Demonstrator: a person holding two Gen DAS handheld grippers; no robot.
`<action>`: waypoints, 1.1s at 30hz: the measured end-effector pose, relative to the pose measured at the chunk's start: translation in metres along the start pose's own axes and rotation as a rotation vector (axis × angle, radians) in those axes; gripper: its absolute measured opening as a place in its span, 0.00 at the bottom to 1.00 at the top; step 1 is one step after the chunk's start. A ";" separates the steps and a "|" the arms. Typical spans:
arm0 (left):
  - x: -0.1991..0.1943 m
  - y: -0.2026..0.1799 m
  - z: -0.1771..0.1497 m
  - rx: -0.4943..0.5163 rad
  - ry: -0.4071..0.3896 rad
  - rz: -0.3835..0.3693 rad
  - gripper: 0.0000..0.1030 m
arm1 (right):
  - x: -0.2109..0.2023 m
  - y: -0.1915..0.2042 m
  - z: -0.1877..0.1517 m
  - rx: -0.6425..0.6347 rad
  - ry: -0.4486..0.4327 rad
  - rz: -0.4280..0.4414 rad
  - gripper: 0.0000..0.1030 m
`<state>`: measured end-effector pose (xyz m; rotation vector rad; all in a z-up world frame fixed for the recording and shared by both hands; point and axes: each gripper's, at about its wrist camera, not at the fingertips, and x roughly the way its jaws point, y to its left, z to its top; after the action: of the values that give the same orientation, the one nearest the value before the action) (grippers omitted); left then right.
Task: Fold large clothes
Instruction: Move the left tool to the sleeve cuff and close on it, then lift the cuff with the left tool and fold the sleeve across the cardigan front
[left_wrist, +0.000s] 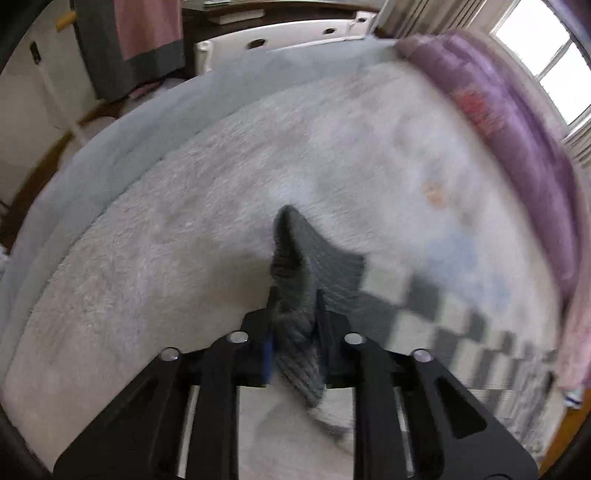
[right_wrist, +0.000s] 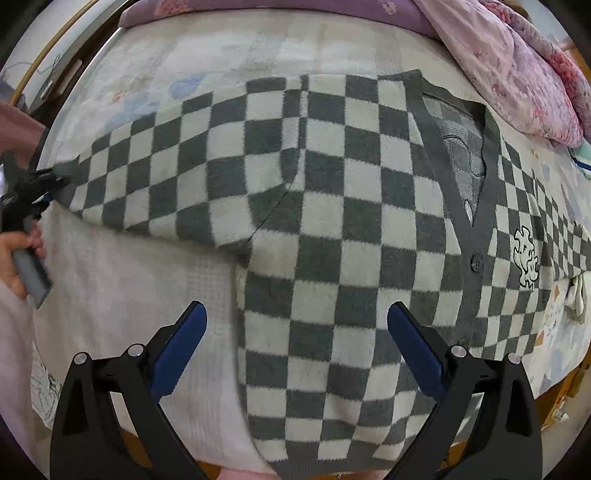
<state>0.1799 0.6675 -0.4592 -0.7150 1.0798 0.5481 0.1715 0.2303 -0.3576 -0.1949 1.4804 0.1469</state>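
While the checkered cardigan (right_wrist: 332, 206) lies spread flat across the bed (right_wrist: 122, 288), its sleeve cuff (left_wrist: 295, 266) is pinched in the left gripper (left_wrist: 293, 325). The right gripper (right_wrist: 297, 350) hangs open over the hem. Soft and floppy, the knit looks best held by ribbed edges.

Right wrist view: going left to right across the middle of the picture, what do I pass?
Hand holding the left claw shut on the sleeve cuff → stretched sleeve → cardigan body → grey button band with button → white embroidered logo.
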 end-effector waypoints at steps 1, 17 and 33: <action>-0.007 -0.002 0.000 0.001 -0.009 -0.009 0.16 | 0.002 -0.003 0.003 0.003 -0.016 0.007 0.88; -0.206 -0.187 -0.034 0.340 -0.292 0.056 0.16 | 0.135 -0.055 0.063 0.247 0.047 0.395 0.10; -0.258 -0.494 -0.233 0.754 -0.236 -0.310 0.16 | 0.147 -0.079 0.058 0.507 0.094 0.648 0.10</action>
<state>0.2951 0.1527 -0.1652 -0.1375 0.8413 -0.0600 0.2574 0.1628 -0.4967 0.7024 1.5817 0.2774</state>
